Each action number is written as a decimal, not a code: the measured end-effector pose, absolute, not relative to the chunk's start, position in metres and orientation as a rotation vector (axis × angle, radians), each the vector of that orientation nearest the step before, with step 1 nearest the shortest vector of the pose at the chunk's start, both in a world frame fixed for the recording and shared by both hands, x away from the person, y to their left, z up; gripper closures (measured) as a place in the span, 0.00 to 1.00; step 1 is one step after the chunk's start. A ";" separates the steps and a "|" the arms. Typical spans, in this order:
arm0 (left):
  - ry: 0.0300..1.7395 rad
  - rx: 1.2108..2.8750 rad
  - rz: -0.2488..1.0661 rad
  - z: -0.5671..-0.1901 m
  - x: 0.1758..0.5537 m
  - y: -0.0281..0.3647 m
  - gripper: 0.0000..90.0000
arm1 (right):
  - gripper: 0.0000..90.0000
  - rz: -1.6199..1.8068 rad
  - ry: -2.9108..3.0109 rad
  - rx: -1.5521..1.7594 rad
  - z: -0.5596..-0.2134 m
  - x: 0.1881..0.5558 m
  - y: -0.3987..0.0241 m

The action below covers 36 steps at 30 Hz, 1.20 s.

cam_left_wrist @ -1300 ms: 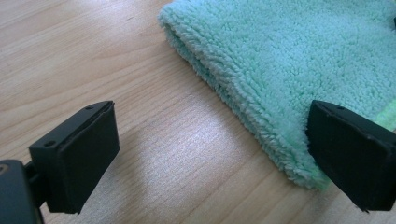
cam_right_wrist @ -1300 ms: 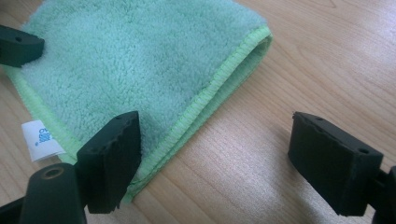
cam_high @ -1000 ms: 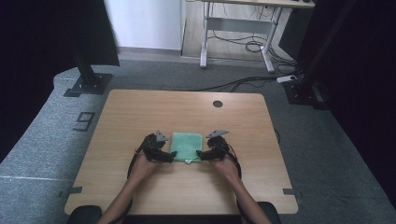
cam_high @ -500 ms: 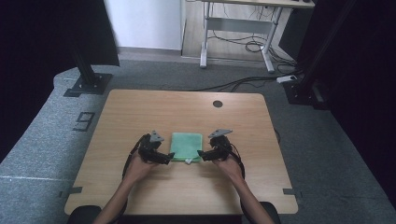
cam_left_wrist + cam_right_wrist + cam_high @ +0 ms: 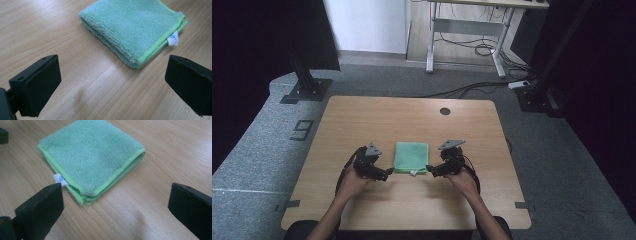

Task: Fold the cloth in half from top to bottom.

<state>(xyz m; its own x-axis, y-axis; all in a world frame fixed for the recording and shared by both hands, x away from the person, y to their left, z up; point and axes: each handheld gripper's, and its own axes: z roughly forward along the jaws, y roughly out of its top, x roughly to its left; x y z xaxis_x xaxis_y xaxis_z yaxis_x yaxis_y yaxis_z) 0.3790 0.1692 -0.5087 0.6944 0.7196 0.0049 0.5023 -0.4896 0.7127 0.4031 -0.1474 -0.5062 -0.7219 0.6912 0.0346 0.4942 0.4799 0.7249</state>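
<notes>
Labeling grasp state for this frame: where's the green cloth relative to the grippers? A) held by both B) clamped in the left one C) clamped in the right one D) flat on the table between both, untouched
D: the folded green cloth lies flat on the table, with the left gripper and right gripper open and clear of it.

Wooden table [image 5: 412, 120]: far half and both outer sides bare, open to passage; one small dark round hole [image 5: 445, 111] near the far edge. Sole item on the surface is a folded green cloth [image 5: 411, 157], low and flat at the middle of the near half, white tag [image 5: 173, 39] at its near edge. Left gripper [image 5: 384, 175] and right gripper [image 5: 432, 170] flank its near corners, jaws spread wide, bare wood between each pair.
</notes>
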 end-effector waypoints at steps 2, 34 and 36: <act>0.921 2.200 0.400 -0.507 0.377 0.171 0.00 | 0.00 1.070 2.468 1.000 -0.505 0.401 -0.149; 0.951 2.200 0.435 -0.506 0.343 0.221 0.00 | 0.00 1.039 2.397 1.002 -0.498 0.360 -0.201; 0.958 2.199 0.434 -0.509 0.340 0.225 0.00 | 0.00 1.040 2.394 1.011 -0.501 0.359 -0.205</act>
<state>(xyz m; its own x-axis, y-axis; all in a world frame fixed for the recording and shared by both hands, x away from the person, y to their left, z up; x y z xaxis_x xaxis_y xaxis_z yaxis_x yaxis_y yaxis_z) 0.3403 0.2254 -0.5088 0.6722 0.7398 0.0286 0.5096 -0.4904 0.7070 0.3585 -0.2047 -0.5014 -0.6884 0.7248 -0.0265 0.4754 0.4785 0.7383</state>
